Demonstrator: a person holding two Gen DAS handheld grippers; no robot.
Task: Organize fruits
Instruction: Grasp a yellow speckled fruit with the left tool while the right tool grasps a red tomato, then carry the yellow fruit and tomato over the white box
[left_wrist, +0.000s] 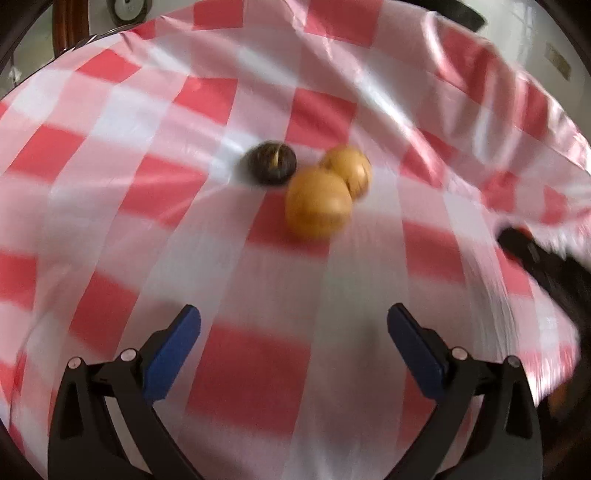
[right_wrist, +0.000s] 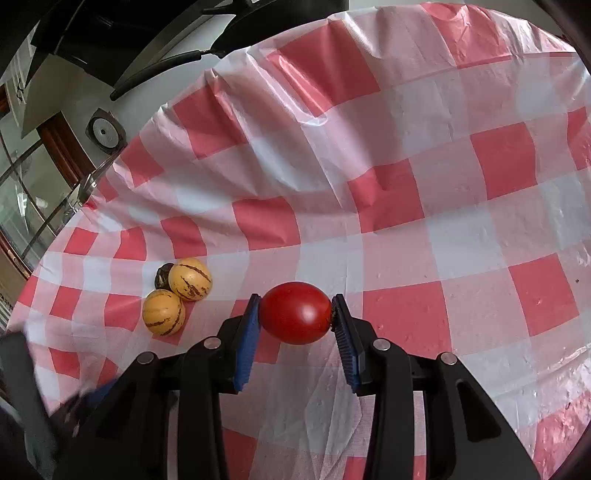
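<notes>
Right tongs (right_wrist: 295, 314) grip my tomato (right_wrist: 294, 313) above the tabletop (right_wrist: 461, 229); left tongs (left_wrist: 293, 325) gape empty near two yellow fruits (left_wrist: 317, 201) touching, dark fruit (left_wrist: 271, 167) beside

A glossy red tomato (right_wrist: 294, 313) sits sideways, pinched at both ends above the checked cloth. To its left, two yellow fruits with brown streaks (right_wrist: 163, 312) (right_wrist: 190, 278) lie touching, a small dark fruit (right_wrist: 163, 277) tucked just behind them.

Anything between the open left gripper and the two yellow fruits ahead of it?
No, only bare checked tablecloth lies between the left gripper and the yellow fruits, per the left wrist view.
</notes>
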